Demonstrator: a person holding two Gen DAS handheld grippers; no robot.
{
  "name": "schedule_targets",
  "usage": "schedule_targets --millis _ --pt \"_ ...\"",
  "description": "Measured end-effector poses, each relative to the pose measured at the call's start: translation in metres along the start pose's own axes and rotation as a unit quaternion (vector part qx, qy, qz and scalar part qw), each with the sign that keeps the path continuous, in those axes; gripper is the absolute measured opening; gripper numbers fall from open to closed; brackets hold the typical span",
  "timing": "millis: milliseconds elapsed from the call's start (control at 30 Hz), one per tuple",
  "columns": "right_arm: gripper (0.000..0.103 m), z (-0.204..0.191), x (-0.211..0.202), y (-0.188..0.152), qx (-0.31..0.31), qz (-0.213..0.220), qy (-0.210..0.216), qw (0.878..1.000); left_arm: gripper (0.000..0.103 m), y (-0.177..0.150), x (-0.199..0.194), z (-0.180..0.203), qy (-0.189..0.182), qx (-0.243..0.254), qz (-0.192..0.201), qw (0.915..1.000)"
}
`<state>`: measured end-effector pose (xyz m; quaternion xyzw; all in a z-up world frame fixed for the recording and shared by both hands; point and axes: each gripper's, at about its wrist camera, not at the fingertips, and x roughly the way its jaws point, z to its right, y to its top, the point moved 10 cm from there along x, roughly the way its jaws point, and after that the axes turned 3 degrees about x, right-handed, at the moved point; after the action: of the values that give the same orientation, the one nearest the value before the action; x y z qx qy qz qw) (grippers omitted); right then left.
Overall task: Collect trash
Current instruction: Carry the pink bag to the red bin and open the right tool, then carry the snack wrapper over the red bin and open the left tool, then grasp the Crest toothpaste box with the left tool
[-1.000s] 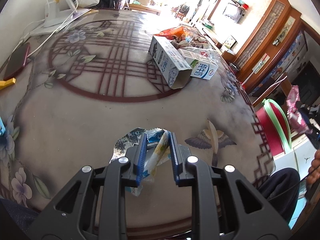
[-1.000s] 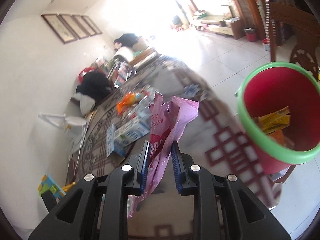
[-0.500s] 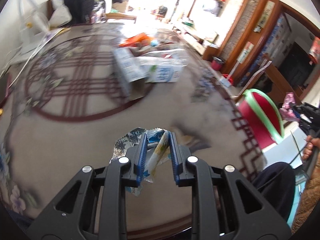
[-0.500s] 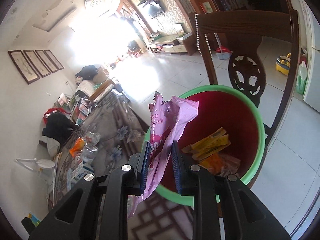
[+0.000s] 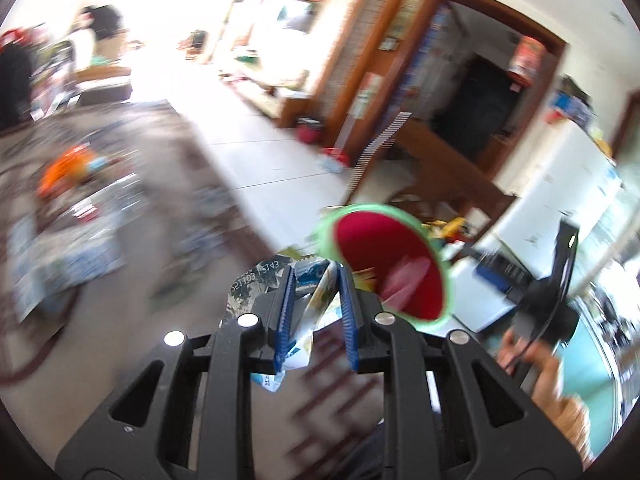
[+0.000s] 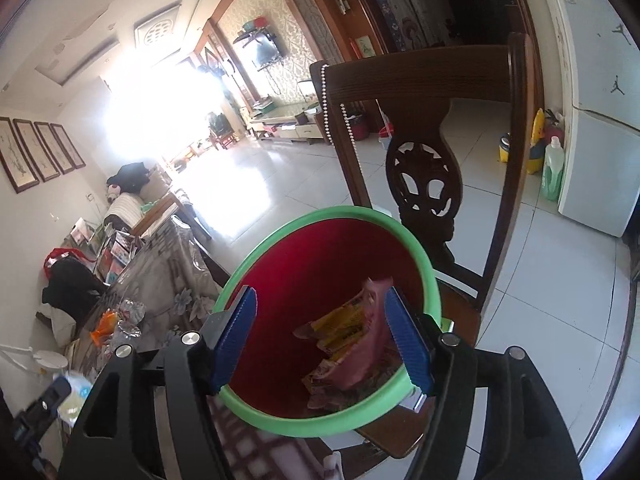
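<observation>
Right tongs (image 6: 320,336): jaws opening, wide apart, nothing pressed between the pads; they hang just over the bin (image 6: 256,268)
Pink bag (image 6: 372,344): loose between the open jaws, inside the bin, on top of yellow wrappers (image 6: 344,326); it looks released, so I judge this piece done
Left tongs (image 5: 316,300): narrow, clamped on a crumpled wrapper (image 5: 316,304) that sticks out ahead of and below the pads
Bin from the left: ahead and to the right of the tongs, close, mouth facing them; view blurred
Done: several pieces in the bin, pink bag among them
Left: the wrapper is not yet dropped; cartons (image 5: 64,248) and an orange scrap (image 5: 66,166) lie on the table (image 5: 132,320), far left of the left tongs
Next, likely: bring the left tongs over the rim, then open
</observation>
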<state>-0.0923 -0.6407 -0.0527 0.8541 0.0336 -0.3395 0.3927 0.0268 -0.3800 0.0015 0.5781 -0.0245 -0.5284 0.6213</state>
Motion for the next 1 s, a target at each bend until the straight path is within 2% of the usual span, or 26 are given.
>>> schedule_targets --millis 167,333,367,400,433,467,533,633,733,800,867,933,1000 --pt "0.065 0.027 -0.017 -0.007 0.023 0.001 -0.015 1.000 0.021 0.026 0.050 0.055 -0.064 0.012 -0.023 0.9976" --pt "0.066 0.035 -0.033 -0.002 0.032 0.017 -0.020 0.999 0.021 0.036 0.092 0.095 -0.095 0.033 -0.044 0.9940" --pt "0.066 0.034 -0.035 -0.001 0.031 0.021 -0.021 0.999 0.027 0.037 0.097 0.099 -0.096 0.034 -0.045 0.9938" --pt "0.066 0.033 -0.037 -0.001 0.028 0.023 -0.023 0.999 0.050 0.037 0.103 0.100 -0.092 0.035 -0.050 0.9939" --pt "0.066 0.031 -0.038 -0.001 0.026 0.023 -0.022 0.999 0.062 0.038 0.105 0.098 -0.089 0.033 -0.051 0.9942" --pt "0.066 0.029 -0.037 -0.003 0.025 0.021 -0.020 0.999 0.067 0.037 0.103 0.097 -0.091 0.030 -0.046 0.9943" --pt "0.066 0.023 -0.037 -0.004 0.022 0.018 -0.012 1.000 0.068 0.035 0.090 0.085 -0.090 0.028 -0.031 0.9950" --pt "0.066 0.009 -0.033 -0.008 0.012 0.012 -0.004 1.000 0.068 0.031 0.072 0.055 -0.065 0.015 -0.018 0.9976" --pt "0.066 -0.014 -0.026 -0.017 -0.007 0.002 0.011 1.000 0.070 0.020 0.042 -0.009 -0.010 -0.024 -0.006 0.9996" --pt "0.066 -0.032 -0.023 -0.021 -0.022 -0.005 0.021 1.000 0.070 0.010 0.017 -0.066 0.047 -0.063 0.003 0.9969" --pt "0.066 -0.052 -0.019 -0.029 -0.036 -0.014 0.033 0.999 0.070 -0.001 -0.011 -0.126 0.114 -0.106 0.014 0.9878" --pt "0.066 -0.071 -0.014 -0.037 -0.051 -0.023 0.044 0.997 0.070 -0.018 -0.042 -0.197 0.192 -0.166 0.017 0.9671" --pt "0.066 -0.092 -0.009 -0.048 -0.069 -0.036 0.054 0.995 0.070 -0.035 -0.062 -0.248 0.240 -0.216 0.005 0.9464"
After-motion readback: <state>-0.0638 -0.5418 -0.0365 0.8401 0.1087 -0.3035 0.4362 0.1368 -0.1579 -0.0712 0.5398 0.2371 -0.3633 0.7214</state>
